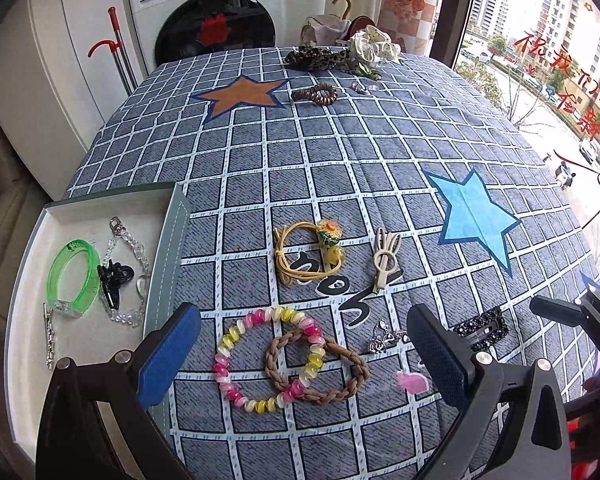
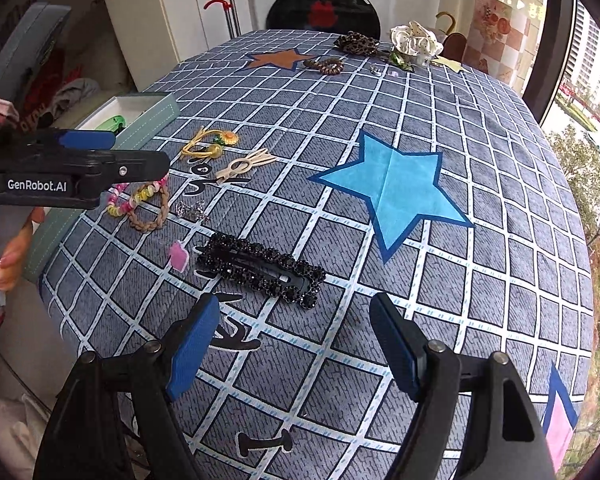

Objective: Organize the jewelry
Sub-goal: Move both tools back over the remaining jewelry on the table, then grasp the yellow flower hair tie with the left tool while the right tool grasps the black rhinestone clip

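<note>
- Blue-grey checked cloth point(image 2: 380, 92) with star patches covers the table, a washing machine point(image 1: 204, 12) behind it and a window to the right.
- Right gripper point(image 2: 294, 344) tilts steeply down, jaws wide and empty, just short of the black beaded hair clip point(image 2: 260, 270).
- Left gripper point(image 1: 304, 354) also angles down, jaws spread with nothing between them, above the pink-and-yellow spiral hair tie point(image 1: 270, 360) that overlaps a brown braided hair tie point(image 1: 320, 368); a hand point(image 2: 10, 256) grips its handle.
- Beside it on the left, the open tray point(image 1: 168, 248) holds a green bangle point(image 1: 74, 276), black claw clip point(image 1: 114, 282) and clear chain point(image 1: 134, 280).
- Farther off: yellow flower hair tie point(image 1: 308, 256), beige clip point(image 1: 384, 260), then scrunchies point(image 1: 340, 56) at the far edge.
</note>
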{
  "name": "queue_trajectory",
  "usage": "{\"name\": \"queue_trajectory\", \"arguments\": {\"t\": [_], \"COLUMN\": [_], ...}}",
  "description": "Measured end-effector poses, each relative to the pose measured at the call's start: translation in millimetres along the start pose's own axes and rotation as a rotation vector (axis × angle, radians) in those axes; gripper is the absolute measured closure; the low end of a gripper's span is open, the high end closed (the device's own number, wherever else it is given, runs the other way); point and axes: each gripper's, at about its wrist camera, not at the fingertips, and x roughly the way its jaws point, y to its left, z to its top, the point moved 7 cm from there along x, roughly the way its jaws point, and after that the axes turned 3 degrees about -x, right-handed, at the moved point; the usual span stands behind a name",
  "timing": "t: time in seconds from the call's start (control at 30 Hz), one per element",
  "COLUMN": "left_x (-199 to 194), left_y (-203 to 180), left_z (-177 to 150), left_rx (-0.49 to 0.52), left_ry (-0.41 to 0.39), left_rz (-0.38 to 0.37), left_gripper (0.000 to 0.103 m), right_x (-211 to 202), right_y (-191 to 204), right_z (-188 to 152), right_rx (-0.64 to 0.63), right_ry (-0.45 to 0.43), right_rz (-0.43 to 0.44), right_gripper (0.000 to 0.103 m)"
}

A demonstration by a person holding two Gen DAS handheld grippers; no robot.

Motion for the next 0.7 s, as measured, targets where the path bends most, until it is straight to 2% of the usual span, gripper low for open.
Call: {"name": "queue_trajectory", "arguments": {"t": [0.33, 0.4, 0.47, 0.6, 0.7], "left_x": [35.9, 42.3, 49.0, 55.8, 59.3], "left_y": [-1.4, -2.0, -1.2, 0.5, -1.3], "left_z": [17.7, 20.3, 22.6, 26.7, 28.5], "left_rx": [-0.004, -0.001, -0.004, -0.004, 0.003], "left_ry": [0.034, 0.042, 0.056, 0.061, 0.072], "left_rz": [0.017, 0.02, 0.022, 0.019, 0.009], "left_gripper": [0.0, 0.0, 0.006, 0.006, 0.026], "right_x": [24.0, 28.3, 31.6, 36.4, 37.2], "right_y": [20.9, 23.7, 26.2, 31.1, 34.8], "right_z": [13.4, 15.9, 18.8, 23.7, 24.9], "right_rx": [-0.214, -0.237, -0.247, -0.263, -0.269], "right_ry": [0.015, 0.019, 0.019, 0.024, 0.025], "right_rz": [0.028, 0.036, 0.055, 0.08, 0.094], "right_gripper": [0.023, 0.023, 0.023, 0.023, 0.03]}}
